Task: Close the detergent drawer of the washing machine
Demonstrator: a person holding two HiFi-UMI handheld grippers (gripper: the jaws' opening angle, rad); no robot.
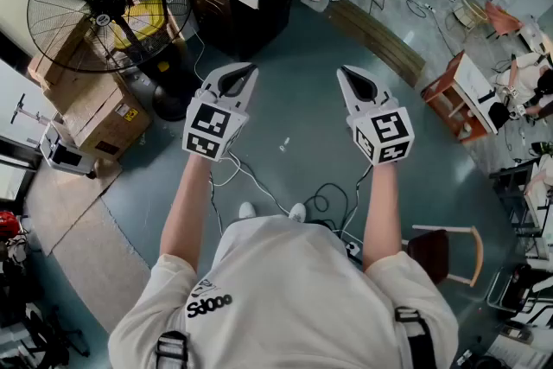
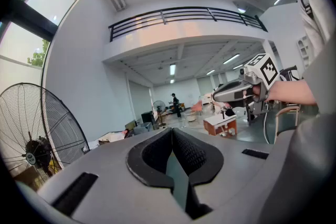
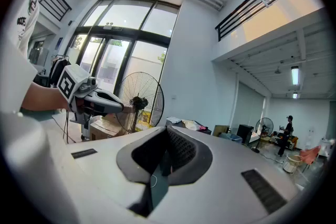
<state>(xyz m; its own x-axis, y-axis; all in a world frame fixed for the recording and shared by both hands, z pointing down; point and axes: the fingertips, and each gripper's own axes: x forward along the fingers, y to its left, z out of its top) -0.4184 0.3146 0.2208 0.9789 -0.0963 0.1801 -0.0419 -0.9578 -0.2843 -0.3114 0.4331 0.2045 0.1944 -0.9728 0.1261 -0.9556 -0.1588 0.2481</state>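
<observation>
**Drawer not in view — both tools shut and empty**

Location of work item: no view shows the washing machine or its detergent drawer. The head view takes in only the grey floor [image 1: 294,112], a large standing fan [image 1: 108,0], cardboard boxes [image 1: 104,112], a black cabinet [image 1: 251,9] and loose cables [image 1: 333,203] near the person's feet. Both gripper views look out across an open hall. The drawer's position, and how far out it stands, cannot be stated.

Expected handling: judging from the task alone, such a drawer is likely a light, stiff plastic tray on short runners, with a smooth and possibly slippery front. It probably needs no grasp. A straight push on the middle of the front panel should seat it, whereas an off-centre push could skew it in its slot. Moderate force seems enough, as thin plastic may crack under a jab.

Tool condition: the left gripper [image 1: 246,72] is held out in front of the person, roughly level, jaws pressed together with nothing between them. The right gripper [image 1: 347,73] is held the same way, jaws pressed together and empty. Neither touches anything, and the two are well apart from each other. Closed tips would suit a push — no opening appears necessary.
</observation>
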